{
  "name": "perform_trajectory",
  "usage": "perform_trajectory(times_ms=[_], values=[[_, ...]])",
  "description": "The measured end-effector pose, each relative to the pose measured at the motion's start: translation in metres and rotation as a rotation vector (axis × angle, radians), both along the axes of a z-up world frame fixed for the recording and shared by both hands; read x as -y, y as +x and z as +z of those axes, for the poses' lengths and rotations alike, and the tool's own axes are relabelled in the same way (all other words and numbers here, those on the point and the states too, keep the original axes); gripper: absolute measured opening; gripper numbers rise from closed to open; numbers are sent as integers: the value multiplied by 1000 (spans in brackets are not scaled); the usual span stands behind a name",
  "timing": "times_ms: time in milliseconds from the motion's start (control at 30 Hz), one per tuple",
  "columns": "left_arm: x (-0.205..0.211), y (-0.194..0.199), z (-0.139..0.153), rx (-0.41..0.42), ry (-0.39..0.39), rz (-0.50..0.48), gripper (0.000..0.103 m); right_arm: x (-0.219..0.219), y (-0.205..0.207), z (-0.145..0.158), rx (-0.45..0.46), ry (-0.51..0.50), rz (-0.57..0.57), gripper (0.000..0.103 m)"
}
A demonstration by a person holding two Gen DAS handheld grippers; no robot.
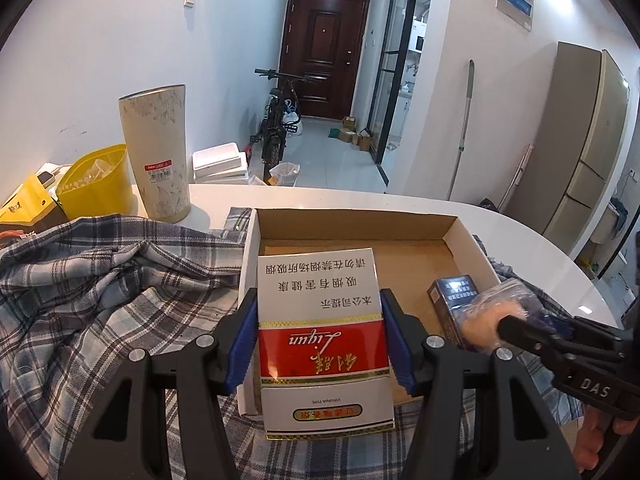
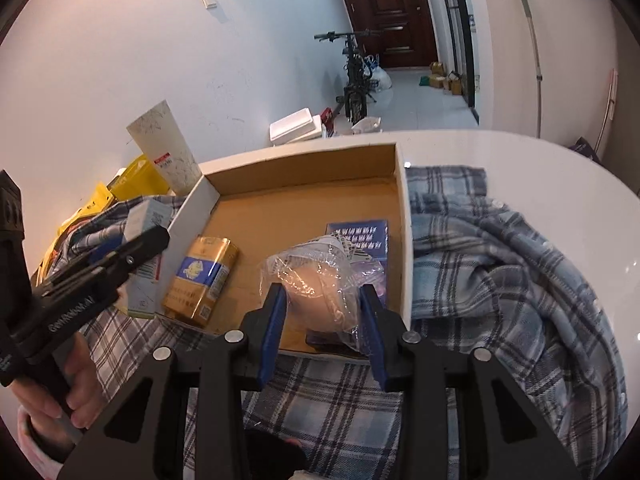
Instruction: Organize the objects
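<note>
Two claws are clamped: left claw (image 1: 320,340) on a red-and-white carton (image 1: 324,344), right claw (image 2: 322,332) on a plastic-wrapped item (image 2: 316,284), over the cardboard box (image 2: 304,160).

Dark blue pack (image 1: 452,304) half hidden behind bagged item (image 1: 494,312).

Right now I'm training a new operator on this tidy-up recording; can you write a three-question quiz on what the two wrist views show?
1. True or false: the left tool is clamped on a red and white carton.
2. What does the right tool hold? A) a gold pack B) a pale item in clear plastic wrap C) a yellow tub
3. Fill in: the cardboard box sits on a ____ cloth.

Key
1. True.
2. B: the wrapped item is pinched over the box; the gold pack leans on the box's near-left edge.
3. Plaid: the plaid cloth is spread over the white table.
</note>
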State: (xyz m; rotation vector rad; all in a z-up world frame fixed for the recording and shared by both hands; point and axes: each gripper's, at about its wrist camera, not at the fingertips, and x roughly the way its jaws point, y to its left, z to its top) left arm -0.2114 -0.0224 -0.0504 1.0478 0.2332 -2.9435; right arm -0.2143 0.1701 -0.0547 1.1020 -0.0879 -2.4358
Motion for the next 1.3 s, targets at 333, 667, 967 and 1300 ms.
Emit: perform_trajectory(times_ms=[333, 667, 967, 1300], values=[[-6, -20, -16, 48, -41, -6, 60, -2, 1, 5, -14, -5, -9, 37], [-2, -10, -10, 6, -66, 28, 85, -8, 2, 12, -45, -38, -9, 37], [6, 15, 15, -100, -51, 51, 85, -3, 7, 18, -92, -23, 2, 37], [1, 22, 24, -117, -52, 44, 88, 24, 5, 7, -40, -25, 71, 37]])
